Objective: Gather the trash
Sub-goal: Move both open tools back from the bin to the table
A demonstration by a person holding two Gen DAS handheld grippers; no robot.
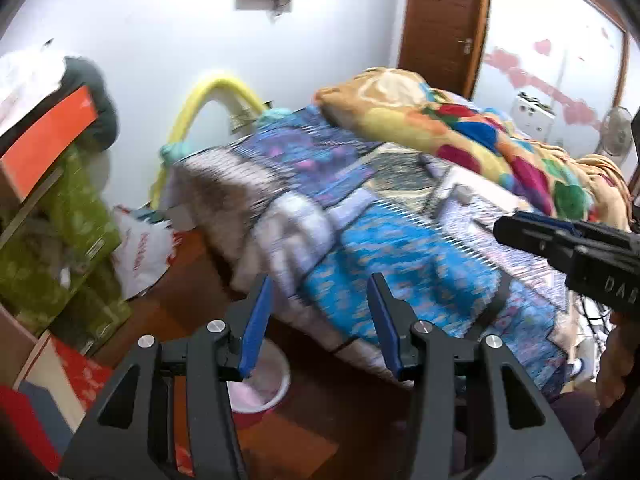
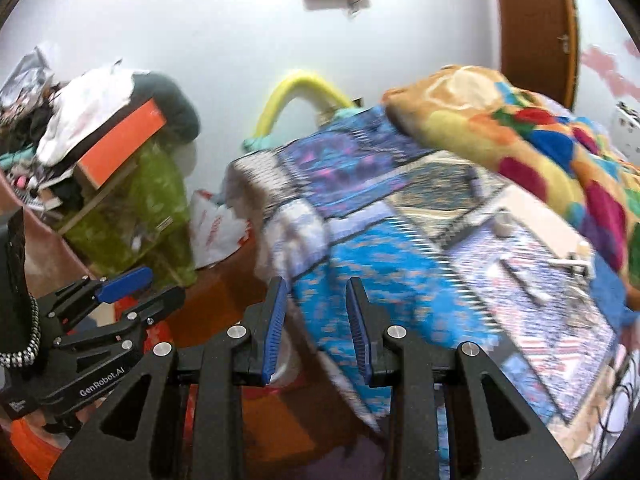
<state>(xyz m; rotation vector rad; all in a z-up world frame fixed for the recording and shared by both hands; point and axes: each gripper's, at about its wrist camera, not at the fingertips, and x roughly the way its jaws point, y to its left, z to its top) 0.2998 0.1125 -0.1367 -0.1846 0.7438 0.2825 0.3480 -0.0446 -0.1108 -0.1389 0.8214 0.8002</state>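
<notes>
My left gripper (image 1: pixel 320 280) is open and empty, held above the floor at the foot corner of a bed (image 1: pixel 392 240). My right gripper (image 2: pixel 316 286) is open and empty over the same corner of the bed (image 2: pixel 380 264). The left gripper also shows at the left of the right wrist view (image 2: pixel 140 284), and the right gripper at the right edge of the left wrist view (image 1: pixel 520 228). A crumpled white plastic bag with red print (image 1: pixel 140 252) lies on the floor beside the bed; it also shows in the right wrist view (image 2: pixel 216 228). Both views are blurred.
A colourful blanket (image 1: pixel 460 128) is heaped on the bed. A cluttered shelf with green bags (image 1: pixel 52 232) and an orange box (image 1: pixel 44 136) stands at the left. A white and red bowl (image 1: pixel 264 388) sits on the wooden floor. A brown door (image 1: pixel 440 20) is behind.
</notes>
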